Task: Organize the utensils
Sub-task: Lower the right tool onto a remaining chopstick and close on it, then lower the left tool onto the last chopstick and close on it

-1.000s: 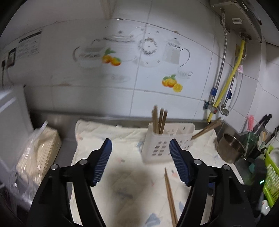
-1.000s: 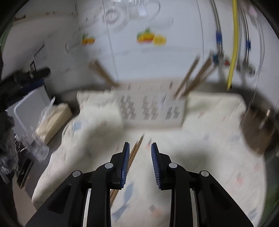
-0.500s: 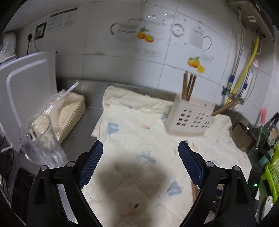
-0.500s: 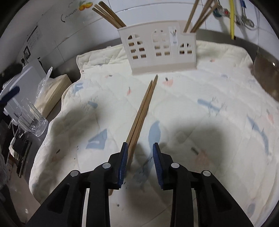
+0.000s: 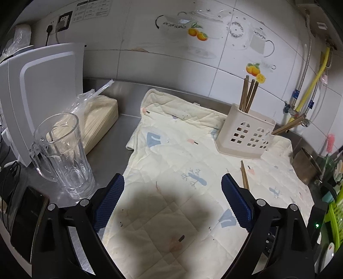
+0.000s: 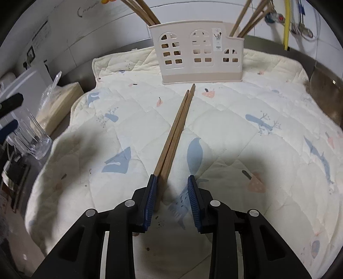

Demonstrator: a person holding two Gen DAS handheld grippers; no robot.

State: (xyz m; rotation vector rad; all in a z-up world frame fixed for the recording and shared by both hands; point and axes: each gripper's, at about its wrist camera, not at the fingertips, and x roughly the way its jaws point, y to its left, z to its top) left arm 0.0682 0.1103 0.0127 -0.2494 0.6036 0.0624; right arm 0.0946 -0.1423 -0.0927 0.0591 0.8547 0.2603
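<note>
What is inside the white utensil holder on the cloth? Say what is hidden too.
The utensil holder holds wooden chopsticks at one end and more chopsticks leaning out at the other. Their lower ends are hidden behind its walls.

A quilted cloth (image 5: 171,154) lay spread on the metal counter (image 5: 120,131), with the utensil holder (image 6: 199,53) standing on its far part near the wall. Two chopsticks (image 6: 175,133) lay side by side on the cloth before the holder, and more chopsticks (image 5: 248,94) stood in its end compartments. Left of the cloth stood a glass (image 5: 62,154), behind it a bagged packet (image 5: 100,120).
</note>
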